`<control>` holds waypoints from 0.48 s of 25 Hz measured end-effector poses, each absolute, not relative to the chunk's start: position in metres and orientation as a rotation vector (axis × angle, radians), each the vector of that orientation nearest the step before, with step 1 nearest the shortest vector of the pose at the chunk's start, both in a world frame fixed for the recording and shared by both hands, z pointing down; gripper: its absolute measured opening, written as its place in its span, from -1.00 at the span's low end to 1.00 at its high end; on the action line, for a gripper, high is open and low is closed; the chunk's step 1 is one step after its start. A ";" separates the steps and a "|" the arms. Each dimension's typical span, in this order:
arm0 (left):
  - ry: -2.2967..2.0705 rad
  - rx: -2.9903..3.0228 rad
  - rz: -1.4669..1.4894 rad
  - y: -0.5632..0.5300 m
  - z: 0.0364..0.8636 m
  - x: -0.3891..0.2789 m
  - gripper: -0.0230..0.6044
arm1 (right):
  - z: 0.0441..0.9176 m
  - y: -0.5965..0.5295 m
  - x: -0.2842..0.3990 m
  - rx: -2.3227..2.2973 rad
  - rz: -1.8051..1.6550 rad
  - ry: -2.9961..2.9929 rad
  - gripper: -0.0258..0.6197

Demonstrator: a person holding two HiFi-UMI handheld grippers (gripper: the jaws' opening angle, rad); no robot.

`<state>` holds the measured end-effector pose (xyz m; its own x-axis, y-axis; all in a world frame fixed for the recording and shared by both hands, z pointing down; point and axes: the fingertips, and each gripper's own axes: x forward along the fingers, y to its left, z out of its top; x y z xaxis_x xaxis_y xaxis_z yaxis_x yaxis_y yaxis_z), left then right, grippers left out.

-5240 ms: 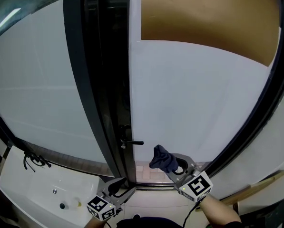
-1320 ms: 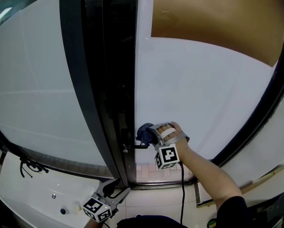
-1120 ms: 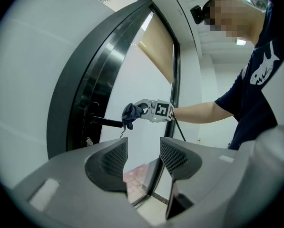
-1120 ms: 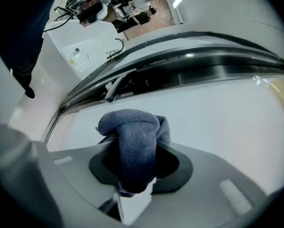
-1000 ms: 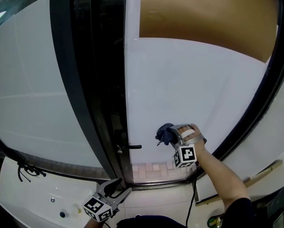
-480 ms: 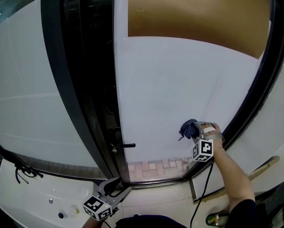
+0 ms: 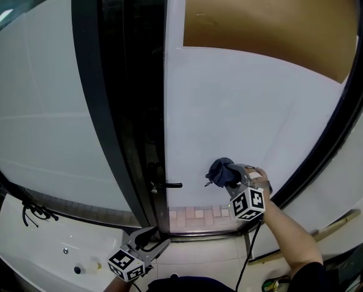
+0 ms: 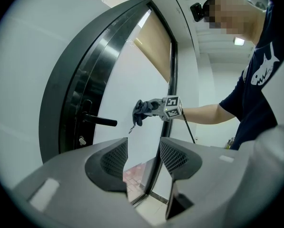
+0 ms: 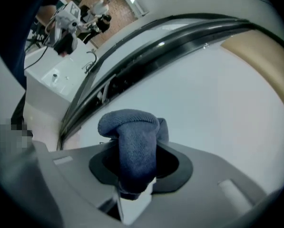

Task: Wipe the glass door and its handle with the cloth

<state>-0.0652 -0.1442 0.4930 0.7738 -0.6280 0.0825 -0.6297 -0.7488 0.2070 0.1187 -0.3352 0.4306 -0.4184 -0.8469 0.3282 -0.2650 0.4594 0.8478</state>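
Down at the lower left, your left hand-held gripper (image 7: 152,239) hung low, well back from the door, with its jaws spread and nothing between them. In its own view only the door showed through the gap.

Up and a little to the right of it sat the handle (image 7: 169,185), a slim black lever on the dark frame (image 7: 117,114). Its long axis ran level, with the free end pointing right across the pale pane.

Further right, your right hand-held gripper (image 7: 228,176) was pinching the cloth (image 7: 220,170). From that gripper the handle lay to the left and slightly lower, near but clearly apart, its tip aimed back at the cloth. I judged that a handle wipe would turn on that: a short sweep left along the lever's own line. Your right hand was the nearer one and the only one carrying anything.

The cloth was dark blue-grey and soft. It was bunched into a rounded wad that stood up out of the jaws, with a loose thread dangling below. It sat low on the glass door (image 7: 254,102), apparently in contact, though I couldn't confirm the touch.

The glass looked frosted white and even, with a tan panel (image 7: 272,23) across its top. I saw no smears on it.
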 end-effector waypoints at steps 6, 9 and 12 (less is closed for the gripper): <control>-0.988 2.745 0.001 -0.142 0.500 -0.071 -0.26 | 0.413 -0.319 -0.007 0.795 -0.811 -2.252 -0.53; -1.013 2.733 0.004 -0.143 0.500 -0.079 -0.26 | 0.423 -0.317 -0.056 0.693 -0.760 -2.304 -0.53; -1.032 2.721 0.002 -0.143 0.499 -0.087 -0.26 | 0.441 -0.318 -0.092 0.615 -0.706 -2.316 -0.53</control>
